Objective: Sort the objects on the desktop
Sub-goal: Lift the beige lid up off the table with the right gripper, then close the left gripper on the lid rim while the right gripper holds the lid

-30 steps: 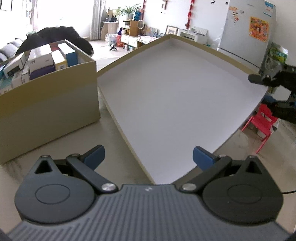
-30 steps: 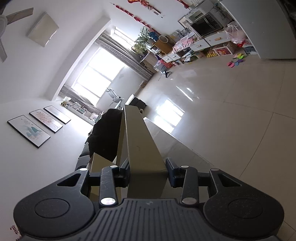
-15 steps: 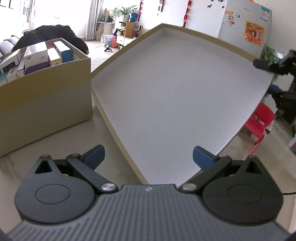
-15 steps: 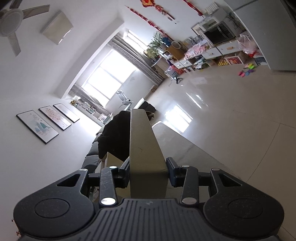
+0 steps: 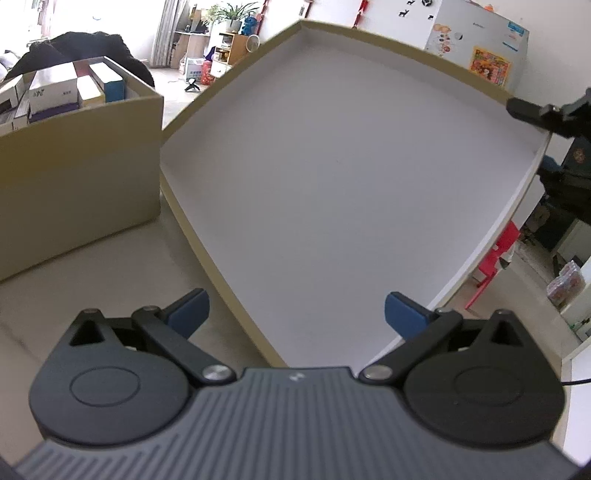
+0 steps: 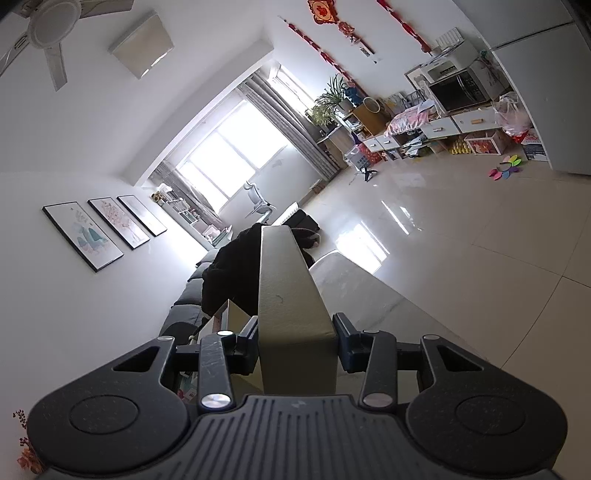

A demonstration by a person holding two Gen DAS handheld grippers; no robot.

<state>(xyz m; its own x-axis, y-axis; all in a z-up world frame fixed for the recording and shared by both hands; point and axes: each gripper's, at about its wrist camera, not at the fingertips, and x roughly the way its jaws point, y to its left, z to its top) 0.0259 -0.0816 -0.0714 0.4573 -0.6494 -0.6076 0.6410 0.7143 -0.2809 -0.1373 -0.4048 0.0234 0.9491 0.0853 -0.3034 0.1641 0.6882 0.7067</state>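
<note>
Right gripper [image 6: 295, 347] clamps the lid's [image 5: 332, 177] rim; left gripper [image 5: 295, 310] gapes wide, seemingly touching nothing.

Tilted box lid [image 5: 332, 177] between spread blue fingers [image 5: 190, 308], beside filled box [image 5: 74, 170]

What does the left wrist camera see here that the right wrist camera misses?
Only the left wrist view shows the lid's white inside, the small packets standing in the cardboard box, and the open left gripper. Only the right wrist view shows the right gripper shut on the lid's olive rim, plus ceiling fan and wall pictures. Both show the lid and the box.
</note>
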